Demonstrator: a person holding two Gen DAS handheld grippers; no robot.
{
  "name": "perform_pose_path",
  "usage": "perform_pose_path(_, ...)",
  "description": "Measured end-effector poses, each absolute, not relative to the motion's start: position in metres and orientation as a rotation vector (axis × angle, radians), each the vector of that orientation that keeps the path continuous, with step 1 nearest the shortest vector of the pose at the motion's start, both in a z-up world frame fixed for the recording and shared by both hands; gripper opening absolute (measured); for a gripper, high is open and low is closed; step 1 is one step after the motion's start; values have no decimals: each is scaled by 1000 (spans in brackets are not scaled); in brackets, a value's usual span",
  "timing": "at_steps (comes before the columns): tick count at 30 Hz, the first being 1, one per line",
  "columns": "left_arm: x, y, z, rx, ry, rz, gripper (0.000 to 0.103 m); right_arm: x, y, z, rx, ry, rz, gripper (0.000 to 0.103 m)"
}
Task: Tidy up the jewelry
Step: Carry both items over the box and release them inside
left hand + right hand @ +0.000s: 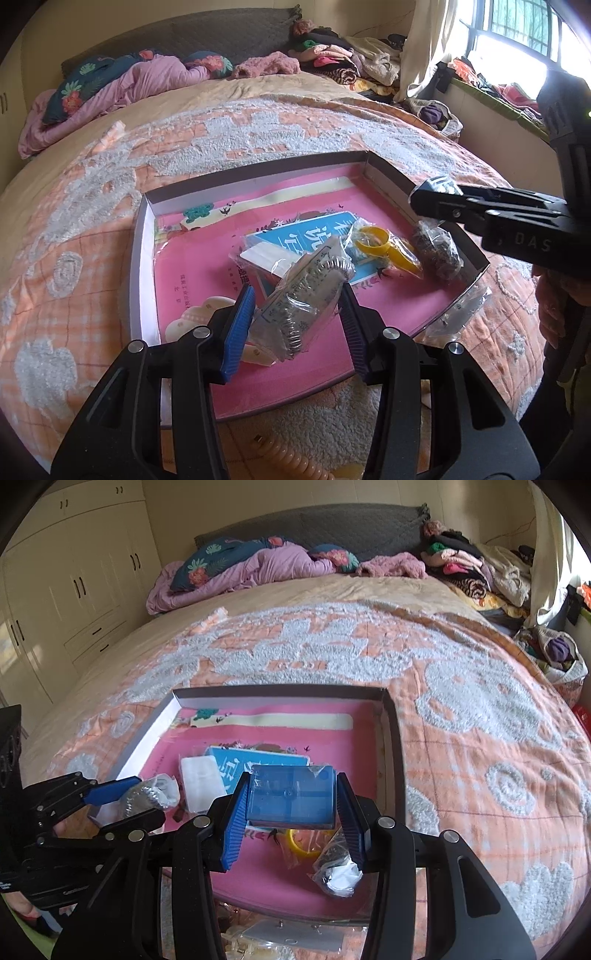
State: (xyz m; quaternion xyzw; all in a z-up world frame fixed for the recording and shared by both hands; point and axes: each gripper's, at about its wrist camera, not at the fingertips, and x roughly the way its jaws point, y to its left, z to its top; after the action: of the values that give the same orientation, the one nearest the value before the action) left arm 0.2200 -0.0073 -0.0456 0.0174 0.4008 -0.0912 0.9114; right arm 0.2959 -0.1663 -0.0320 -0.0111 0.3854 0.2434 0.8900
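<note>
Left tool [295,306] pinches a bagged silver chain [310,295] lower centre, over the pink tray [140,258] on the bed. Right tool [291,808] clamps a blue box [291,794] mid-frame. Risk: slick plastic bag could slip out & drop outside the tray.

A shallow box lid [388,177] lies on the bed [258,122]. Inside it, a printed card [317,229] sits near the centre. In the left wrist view, a bagged ring [373,240] lies right of the card, and a bagged chain [437,247] lies further right, beside the lid's right wall. Pillows [258,561] lie behind, at the headboard.
</note>
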Motion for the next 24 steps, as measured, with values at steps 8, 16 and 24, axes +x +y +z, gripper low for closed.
perform_pose_path(8, 223, -8, -48, 41, 830, -186, 48, 302, -164, -49, -21, 843, 501, 44)
perform_pose_path(16, 218, -6, -44, 38, 814, -175, 56, 300, -170, -50, 12, 844, 498, 50)
perform_pose_path(24, 204, 0, -30, 18, 776, -158, 73, 281, -186, -26, 61, 783, 489, 56)
